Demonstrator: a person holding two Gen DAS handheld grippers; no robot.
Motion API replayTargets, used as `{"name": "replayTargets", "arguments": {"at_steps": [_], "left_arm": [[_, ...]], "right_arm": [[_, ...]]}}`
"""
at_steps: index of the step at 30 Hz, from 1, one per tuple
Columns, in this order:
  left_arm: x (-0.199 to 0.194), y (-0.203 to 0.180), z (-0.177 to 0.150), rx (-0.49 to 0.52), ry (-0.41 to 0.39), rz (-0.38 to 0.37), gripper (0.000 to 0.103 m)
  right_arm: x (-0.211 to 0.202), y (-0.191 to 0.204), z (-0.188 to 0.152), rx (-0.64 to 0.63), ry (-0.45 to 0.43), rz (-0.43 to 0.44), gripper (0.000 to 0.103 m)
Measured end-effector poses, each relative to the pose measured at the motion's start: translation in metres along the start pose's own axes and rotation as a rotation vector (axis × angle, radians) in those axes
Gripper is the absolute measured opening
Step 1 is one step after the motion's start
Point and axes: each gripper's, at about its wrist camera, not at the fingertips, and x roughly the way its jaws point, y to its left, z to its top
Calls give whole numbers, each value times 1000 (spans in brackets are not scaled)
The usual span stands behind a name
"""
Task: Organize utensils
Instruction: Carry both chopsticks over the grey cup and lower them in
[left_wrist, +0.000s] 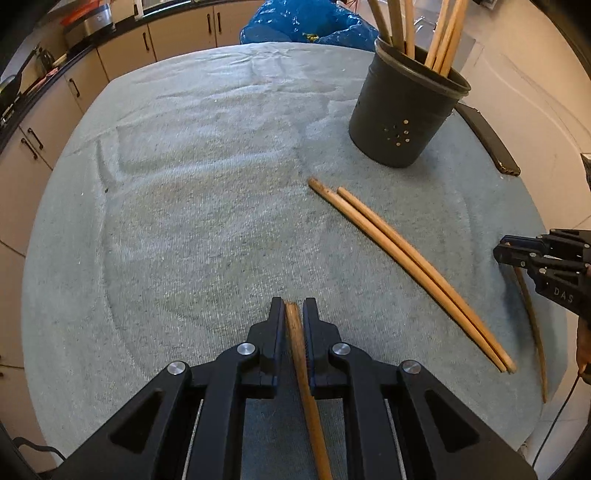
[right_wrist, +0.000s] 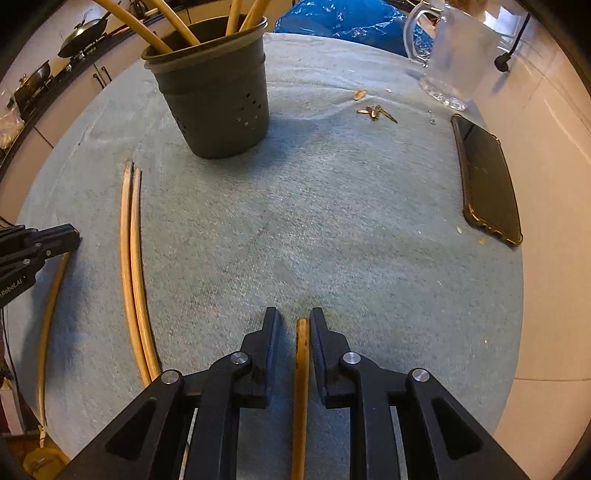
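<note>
**Left wrist view.** The left gripper points down at the cloth-covered counter. Its fingers are clenched on one chopstick, which runs back toward 6 o'clock between them. We count two more loose chopsticks lying side by side and touching, on a diagonal from centre toward 4 o'clock. At 1 o'clock stands one dark perforated holder, upright, with at least five sticks rising out of it. Just beyond it, at 2 o'clock, one black phone lies at the counter's edge. The right gripper enters at 3 o'clock, over a fourth, darker stick near that edge. A blue bag sits behind the counter at 12 o'clock and cabinets run along 10 to 11 o'clock. The whole stretch of cloth from 9 to 12 o'clock is open.

**Right wrist view.** The right gripper's fingers stand released. One chopstick lies between them against the right-hand finger, with a gap on its other side. The holder is at 11 o'clock, four sticks showing. The touching pair lies at 9 o'clock, and the left gripper is beyond it at the frame edge. One glass pitcher stands at 1 o'clock, a small scatter of husks lies near it, and the phone is at 2 o'clock along the counter's edge. The cloth straight ahead, between holder and phone, is unobstructed.
</note>
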Motion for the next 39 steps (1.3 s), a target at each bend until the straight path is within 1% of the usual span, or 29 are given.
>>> {"name": "replayTargets", "arguments": {"at_steps": [2, 4, 5, 6, 7, 10, 15, 18, 24, 29, 32, 39], "left_arm": [[0, 0, -1, 0, -16, -20, 19], [-1, 0, -4, 1, -42, -10, 19], [-1, -2, -5, 3, -51, 3, 15], [-1, -3, -6, -3, -65, 33, 7], [-1, -3, -7, -9, -69, 38, 7], [-7, -1, -10, -58, -84, 6, 7], [-42, -3, -19, -75, -172, -22, 7], [-65, -7, -26, -73, -228, -23, 7], [-113, -21, -41, -59, -347, -42, 7], [-146, -34, -55, -39, -426, -46, 7], [-159, -40, -63, -34, -456, -46, 7], [-200, -52, -83, -17, -555, -70, 7]], "right_arm": [[1, -1, 1, 9, -6, 10, 17], [0, -4, -3, 17, -33, 11, 14], [0, -4, -4, 20, -45, 16, 8], [-1, -5, -6, 33, -67, 33, 8], [0, -6, -5, 45, -76, 42, 8], [-5, -10, -10, 109, -118, 100, 7], [-34, -5, -20, 124, -236, 142, 7], [-55, 0, -25, 115, -310, 131, 7], [-97, 7, -36, 113, -439, 140, 7], [-131, 15, -56, 110, -526, 140, 7], [-148, 18, -66, 113, -570, 148, 7], [-177, 24, -84, 113, -649, 155, 7]]}}
